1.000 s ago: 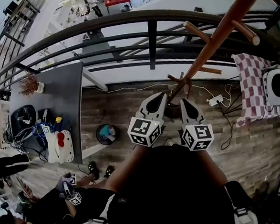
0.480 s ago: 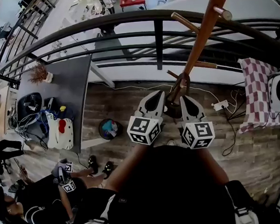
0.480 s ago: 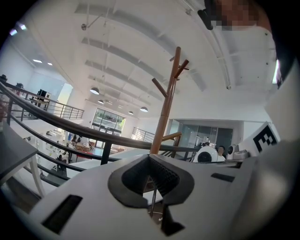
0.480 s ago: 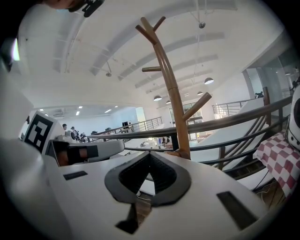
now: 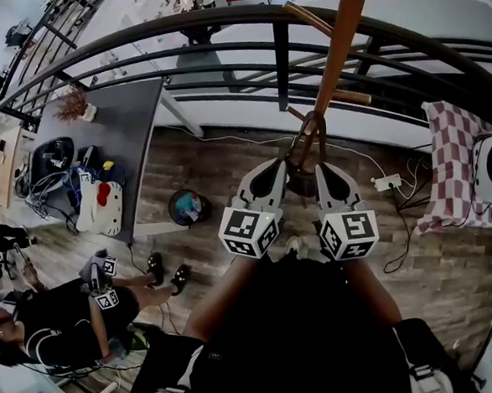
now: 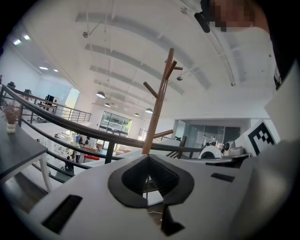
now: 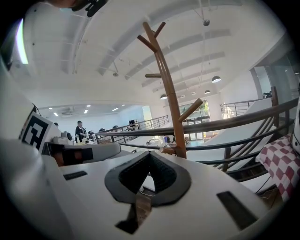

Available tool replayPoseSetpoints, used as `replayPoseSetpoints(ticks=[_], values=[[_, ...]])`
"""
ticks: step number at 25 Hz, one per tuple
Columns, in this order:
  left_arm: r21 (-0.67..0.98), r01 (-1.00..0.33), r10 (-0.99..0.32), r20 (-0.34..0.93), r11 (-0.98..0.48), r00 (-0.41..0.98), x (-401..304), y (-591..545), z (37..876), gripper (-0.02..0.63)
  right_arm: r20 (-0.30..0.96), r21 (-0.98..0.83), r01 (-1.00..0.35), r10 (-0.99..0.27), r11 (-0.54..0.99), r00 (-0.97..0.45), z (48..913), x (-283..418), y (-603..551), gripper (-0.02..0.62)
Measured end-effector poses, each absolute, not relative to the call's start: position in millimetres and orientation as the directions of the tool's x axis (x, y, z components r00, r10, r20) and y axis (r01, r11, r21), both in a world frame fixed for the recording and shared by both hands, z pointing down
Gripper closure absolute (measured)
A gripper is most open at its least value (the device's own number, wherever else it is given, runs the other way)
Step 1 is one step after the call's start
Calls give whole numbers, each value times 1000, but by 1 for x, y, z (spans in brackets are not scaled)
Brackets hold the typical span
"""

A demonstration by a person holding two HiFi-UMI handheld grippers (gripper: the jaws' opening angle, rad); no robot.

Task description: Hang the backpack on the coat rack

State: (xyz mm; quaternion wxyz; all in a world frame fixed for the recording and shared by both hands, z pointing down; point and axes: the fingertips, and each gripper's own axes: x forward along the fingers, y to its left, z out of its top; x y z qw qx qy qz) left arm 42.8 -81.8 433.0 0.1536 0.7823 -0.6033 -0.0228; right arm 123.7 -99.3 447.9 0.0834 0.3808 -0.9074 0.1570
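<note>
**Approach to the rack.** A person holds the left gripper [image 5: 273, 169] and the right gripper [image 5: 322, 171] side by side, just short of the wooden coat rack [image 5: 334, 51]. In the head view the rack's pole runs from the centre to the top right, in front of a black railing [image 5: 283, 63].

Each gripper's own view shows its jaws pressed together at the tips, with nothing visibly pinched between them.

The backpack cannot be picked out for certain. A black bulk [image 5: 298, 339] fills the lower centre just beneath the grippers and may be the bag or the person's clothing. A white bag [image 5: 101, 208] lies on a grey table [image 5: 116, 133] at the left, well apart.

The task looks to be at the approach stage, with no bag on the pegs [image 5: 350, 98] in view. The next move would call for raising a strap or loop above a peg and lowering it over the peg's upturned end.
</note>
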Motion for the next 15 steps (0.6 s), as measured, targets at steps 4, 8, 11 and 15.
replayPoseSetpoints(ticks=[4,8,11,15], values=[[248,-945,-956,151,-211,253,47,-65,423,598,268,-224,-699,-647,679,-714,443,128,-86,581],[242,-945,-958,132,-219,256,44,-54,414,598,249,-213,-690,-645,692,-723,434,123,-72,581],[242,-942,-957,115,-232,265,39,-44,408,598,238,-201,-694,-653,691,-719,428,115,-64,581],[236,-939,-957,92,-249,276,33,-35,399,598,229,-196,-697,-659,690,-716,420,105,-52,581]])
